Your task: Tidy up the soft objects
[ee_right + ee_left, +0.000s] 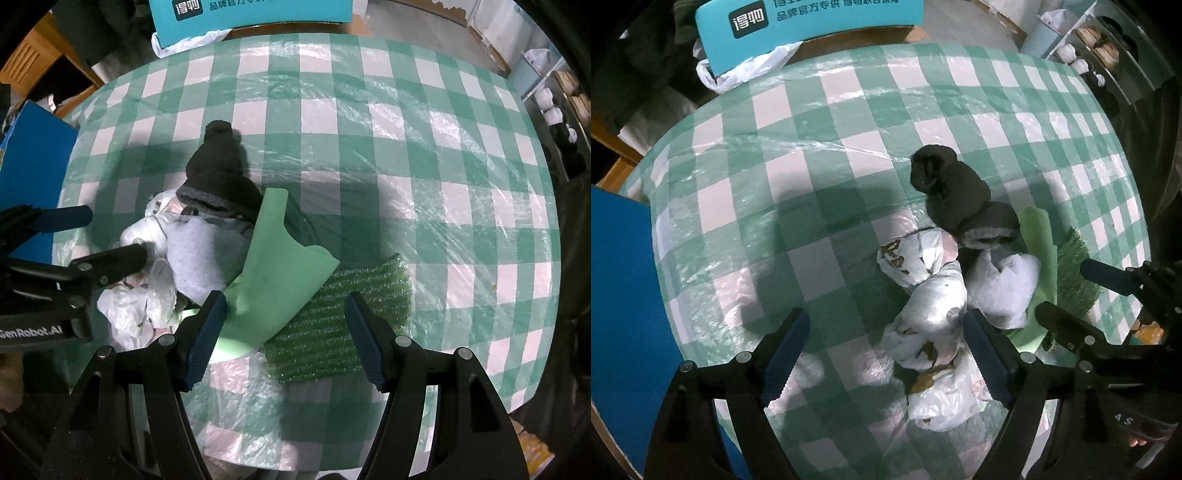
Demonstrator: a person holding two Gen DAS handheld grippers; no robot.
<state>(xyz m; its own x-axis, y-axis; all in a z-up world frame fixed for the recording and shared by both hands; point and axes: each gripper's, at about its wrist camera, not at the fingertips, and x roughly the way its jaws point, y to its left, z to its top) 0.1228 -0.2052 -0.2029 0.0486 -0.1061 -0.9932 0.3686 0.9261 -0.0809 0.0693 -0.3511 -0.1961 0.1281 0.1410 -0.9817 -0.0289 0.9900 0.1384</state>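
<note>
Crumpled plastic bag [932, 317] just inside left gripper [886, 354], jaws spread, nothing gripped. Green foam sheet [275, 266] and green bubble wrap [347, 314] under right gripper [284, 332], unclenched. Black sock [951, 184], white sock [1001, 288] beyond.

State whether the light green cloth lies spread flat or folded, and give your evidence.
Folded and rumpled: the light green cloth bends over itself, one flap rising beside the black sock.

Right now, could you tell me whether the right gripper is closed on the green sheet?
No, the right gripper stands open above the green sheet, its pads off it.
</note>
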